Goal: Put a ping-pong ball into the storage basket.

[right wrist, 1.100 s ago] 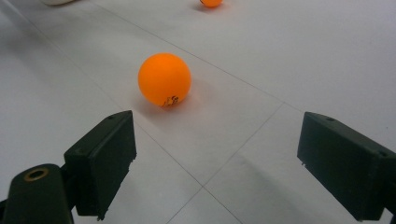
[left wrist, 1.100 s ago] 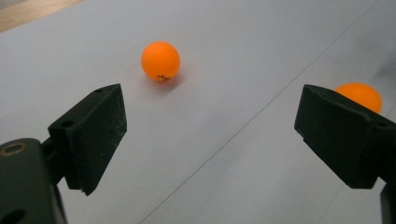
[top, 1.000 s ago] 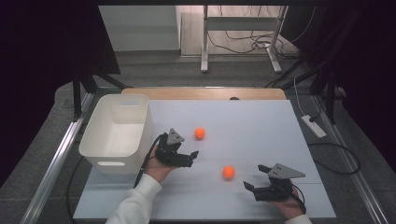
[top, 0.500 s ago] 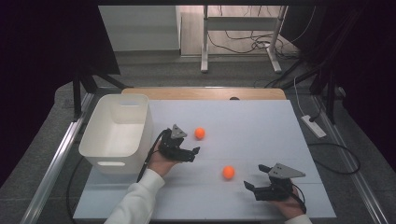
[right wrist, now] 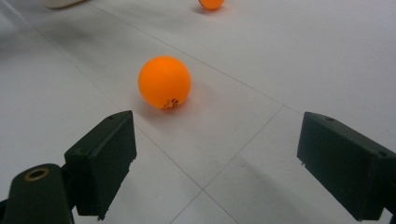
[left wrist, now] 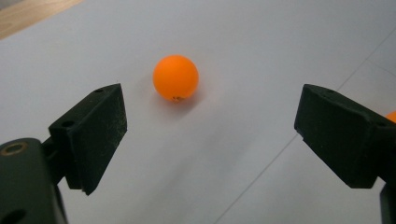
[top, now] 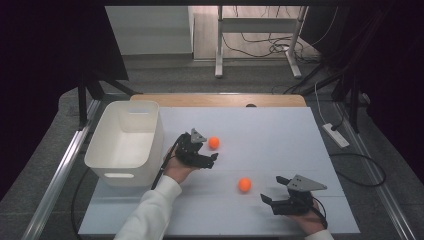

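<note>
Two orange balls lie on the white table top (top: 260,130). The farther ball (top: 214,142) rests just ahead of my left gripper (top: 209,149), which is open. In the left gripper view that ball (left wrist: 176,77) sits beyond the jaws and left of centre, outside the left gripper (left wrist: 210,126). The nearer ball (top: 244,184) lies left of my right gripper (top: 271,189), also open. In the right gripper view this ball (right wrist: 164,82) is ahead of the right gripper (right wrist: 217,149), towards the left jaw, with the other ball (right wrist: 211,3) far behind it.
A white plastic bin (top: 120,172) stands at the table's left side, close to the left hand. A wooden strip (top: 220,100) runs along the far edge. Cables and a power strip (top: 336,135) lie on the floor to the right.
My left gripper has crept forward and slightly right, closing on the farther ball. The right gripper and both balls have stayed put.
</note>
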The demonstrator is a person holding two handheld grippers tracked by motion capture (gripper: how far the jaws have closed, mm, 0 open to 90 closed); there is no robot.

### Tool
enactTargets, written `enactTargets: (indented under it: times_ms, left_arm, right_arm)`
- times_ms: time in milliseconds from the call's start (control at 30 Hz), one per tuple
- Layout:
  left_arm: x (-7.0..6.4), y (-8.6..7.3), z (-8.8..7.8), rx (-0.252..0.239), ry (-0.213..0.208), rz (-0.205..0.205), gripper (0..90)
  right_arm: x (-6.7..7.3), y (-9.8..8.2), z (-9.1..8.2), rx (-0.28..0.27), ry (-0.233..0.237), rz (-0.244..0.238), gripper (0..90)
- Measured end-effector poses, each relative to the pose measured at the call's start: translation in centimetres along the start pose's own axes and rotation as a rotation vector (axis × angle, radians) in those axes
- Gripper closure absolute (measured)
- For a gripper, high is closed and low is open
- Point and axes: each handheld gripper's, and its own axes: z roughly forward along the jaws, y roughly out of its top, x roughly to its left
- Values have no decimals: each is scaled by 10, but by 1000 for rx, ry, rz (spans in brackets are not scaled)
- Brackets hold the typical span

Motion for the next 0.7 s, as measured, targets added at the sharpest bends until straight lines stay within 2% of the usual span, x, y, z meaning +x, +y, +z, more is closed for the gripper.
enactTargets:
  times_ms: [367,600,700]
  left_arm:
    - [10,6,11,7,-10,-29,103]
    - [15,9,19,27,7,-22,103]
    - [17,10,28,39,4,-18,103]
  right_arm:
    - [0,-1,-2,-9,12,-9,115]
    - [0,0,-1,1,10,-19,115]
    - [0,0,-2,-6,16,-15,115]
